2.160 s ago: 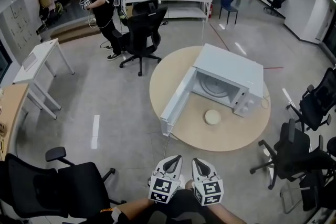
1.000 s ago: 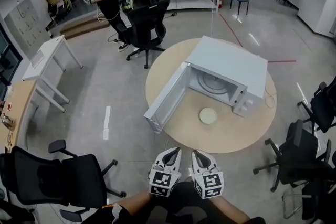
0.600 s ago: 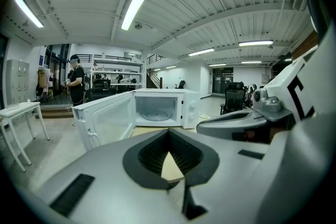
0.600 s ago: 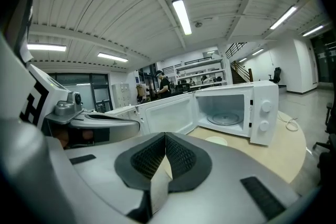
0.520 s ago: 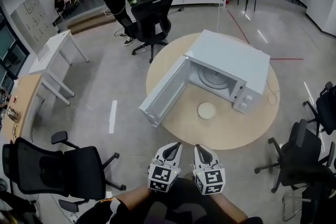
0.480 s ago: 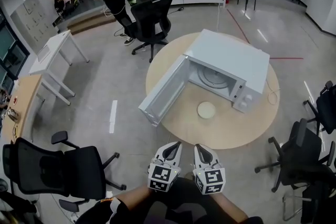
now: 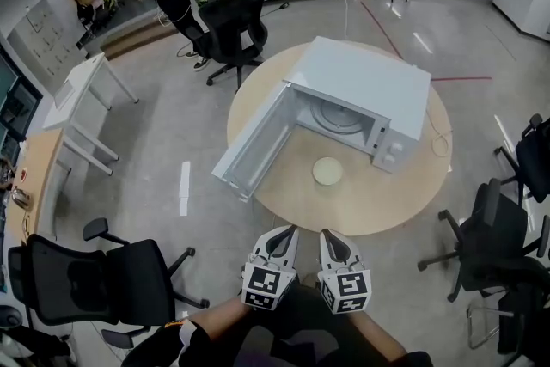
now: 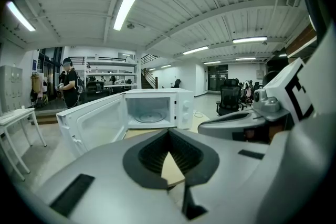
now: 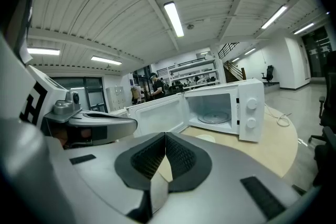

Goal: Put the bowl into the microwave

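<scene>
Nearest, the left tool (image 7: 290, 229) and the right tool (image 7: 328, 234) are held side by side close to the body. Each is clenched on nothing, its ribbed pads pressed together, and both are well short of the round wooden worktop (image 7: 387, 202).

The first risk is plain. A clenched tool that reaches the bowl would push it across the smooth wood instead of taking it, so one must be released before contact.

The pale round bowl (image 7: 327, 171) sits upright on the worktop, mouth up, just in front of the open cavity and beside the foot of the door. Being round, it has no long axis and can be approached from any side. It looks shallow and thin-rimmed, though at this range that is hard to judge. A pinch on one side of the rim could tilt it or let it slip.

The white microwave door (image 7: 253, 143) stands wide open on the person's left, its free edge out past the worktop's edge. A careless left tool or forearm could knock it and swing it in on the bowl's path.

Beyond is the white microwave (image 7: 365, 86). Its cavity is low, so a bowl lifted high could strike the top edge. Set off-centre on the glass turntable (image 7: 337, 118), it could rock.

Farther off stands a black office chair (image 7: 230, 30).
</scene>
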Demonstrator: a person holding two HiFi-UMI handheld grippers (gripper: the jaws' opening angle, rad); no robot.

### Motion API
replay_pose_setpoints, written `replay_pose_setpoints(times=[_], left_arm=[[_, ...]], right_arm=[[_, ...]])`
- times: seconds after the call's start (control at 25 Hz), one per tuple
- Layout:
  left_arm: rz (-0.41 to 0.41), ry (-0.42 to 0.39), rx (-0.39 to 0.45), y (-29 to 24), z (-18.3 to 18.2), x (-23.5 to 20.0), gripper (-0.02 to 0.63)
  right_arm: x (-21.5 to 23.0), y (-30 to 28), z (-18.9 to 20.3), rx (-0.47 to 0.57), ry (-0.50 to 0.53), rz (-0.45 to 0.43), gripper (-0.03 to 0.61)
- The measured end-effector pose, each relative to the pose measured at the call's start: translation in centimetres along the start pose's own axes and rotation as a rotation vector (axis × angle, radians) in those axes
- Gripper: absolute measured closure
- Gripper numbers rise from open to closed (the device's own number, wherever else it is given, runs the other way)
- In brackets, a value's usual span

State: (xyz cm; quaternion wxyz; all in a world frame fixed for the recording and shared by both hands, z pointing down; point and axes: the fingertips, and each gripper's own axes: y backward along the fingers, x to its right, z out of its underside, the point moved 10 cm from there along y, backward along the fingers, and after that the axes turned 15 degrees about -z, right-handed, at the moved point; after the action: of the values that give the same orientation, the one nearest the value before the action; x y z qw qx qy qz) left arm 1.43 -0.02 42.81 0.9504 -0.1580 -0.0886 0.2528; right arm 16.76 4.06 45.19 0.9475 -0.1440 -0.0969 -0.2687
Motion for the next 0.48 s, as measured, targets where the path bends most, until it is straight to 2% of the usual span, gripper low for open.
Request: replay_pose_setpoints(times=[0.48], left_arm=[[0.022,0.020,-0.009,-3.6,-0.9,-1.1,0.568]], right_arm=[[2.2,-1.9,-1.1,-0.024,-0.002,0.026,0.563]])
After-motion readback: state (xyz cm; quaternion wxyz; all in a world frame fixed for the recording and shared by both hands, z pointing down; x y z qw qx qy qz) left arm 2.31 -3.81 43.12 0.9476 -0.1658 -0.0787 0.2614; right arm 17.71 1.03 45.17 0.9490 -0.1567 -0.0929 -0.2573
